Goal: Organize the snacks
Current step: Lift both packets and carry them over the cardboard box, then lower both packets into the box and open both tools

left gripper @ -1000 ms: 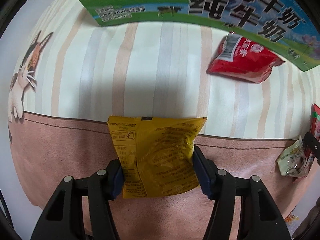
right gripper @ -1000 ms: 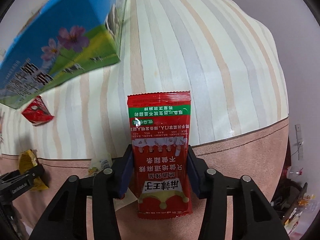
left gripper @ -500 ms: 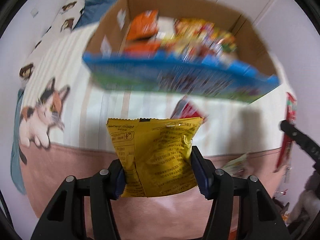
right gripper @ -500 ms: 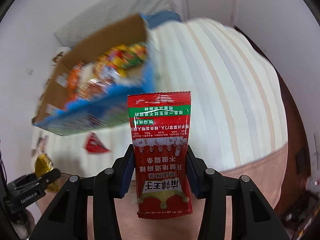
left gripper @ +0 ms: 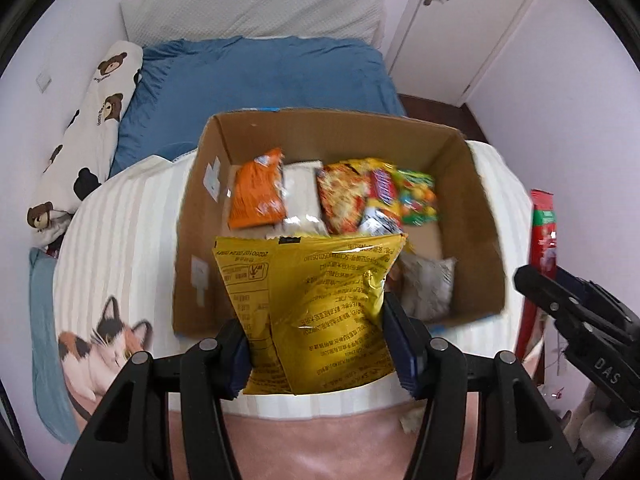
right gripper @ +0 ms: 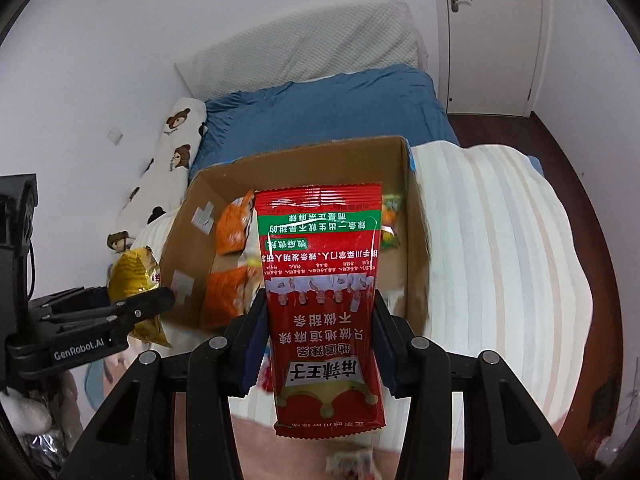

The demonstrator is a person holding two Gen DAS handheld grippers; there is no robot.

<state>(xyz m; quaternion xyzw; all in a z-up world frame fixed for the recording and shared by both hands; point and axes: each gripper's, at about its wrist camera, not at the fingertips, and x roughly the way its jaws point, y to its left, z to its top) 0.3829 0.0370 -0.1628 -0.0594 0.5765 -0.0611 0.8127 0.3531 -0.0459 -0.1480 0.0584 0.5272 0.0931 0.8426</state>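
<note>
My left gripper (left gripper: 318,344) is shut on a yellow snack bag (left gripper: 312,312) and holds it high, at the near edge of an open cardboard box (left gripper: 200,216). My right gripper (right gripper: 320,344) is shut on a red snack packet (right gripper: 322,304) and holds it above the near side of the same box (right gripper: 416,240). The box holds several snack packs, among them an orange one (left gripper: 258,190) and a multicoloured one (left gripper: 416,196). Each gripper shows in the other's view: the right one with its packet (left gripper: 542,224) at the right, the left one with its bag (right gripper: 136,276) at the left.
The box sits on a striped cream blanket (right gripper: 500,240) on a bed. A blue duvet (left gripper: 260,80) and a bear-print pillow (left gripper: 88,132) lie behind it. A pink band (left gripper: 320,440) and a cat print (left gripper: 100,344) run along the near edge. A white door (right gripper: 492,32) stands at the back right.
Both grippers have risen and tilted with their packs. The box, seen from its side before, is now seen from above with its contents open to view.
</note>
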